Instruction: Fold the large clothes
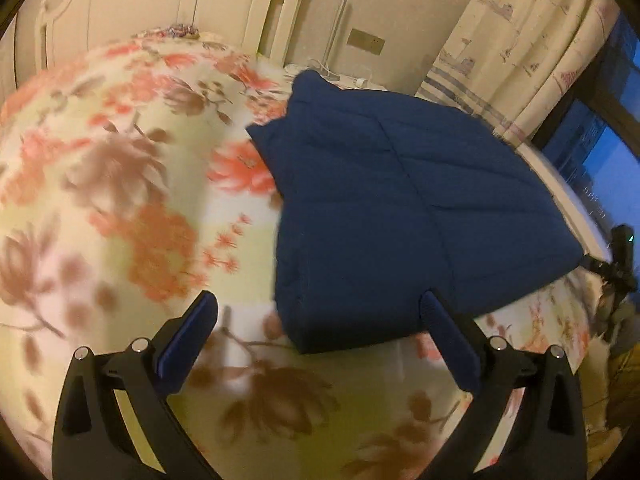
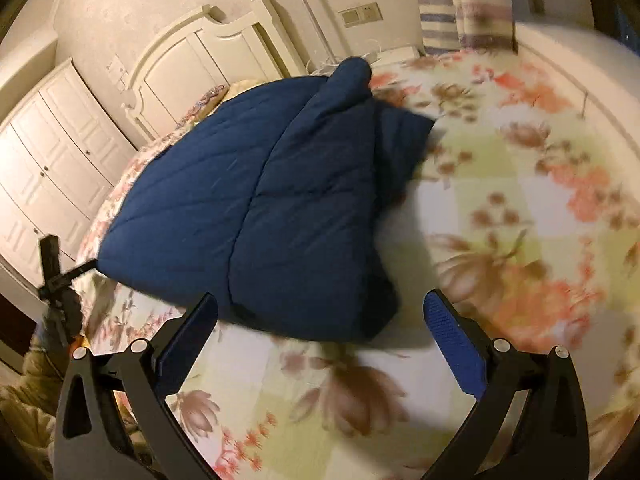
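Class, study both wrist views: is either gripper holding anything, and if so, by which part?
Nothing is held. The left gripper and right gripper are both open above the bedspread, just short of the folded blue garment.

Cream headboard [image 2: 192,64], white wardrobe [image 2: 52,148], patterned curtain [image 1: 516,40], dusk-blue window [image 1: 600,148].

Wide stretches of bare floral-patterned bedspread [image 1: 120,200] are left open on both sides of the folded navy quilted garment [image 1: 400,208], which is the single raised obstacle on the bed. Passage beyond is closed by the cream carved wooden headboard [image 2: 208,52], and the patterned curtain [image 1: 520,40] bounds the window side.
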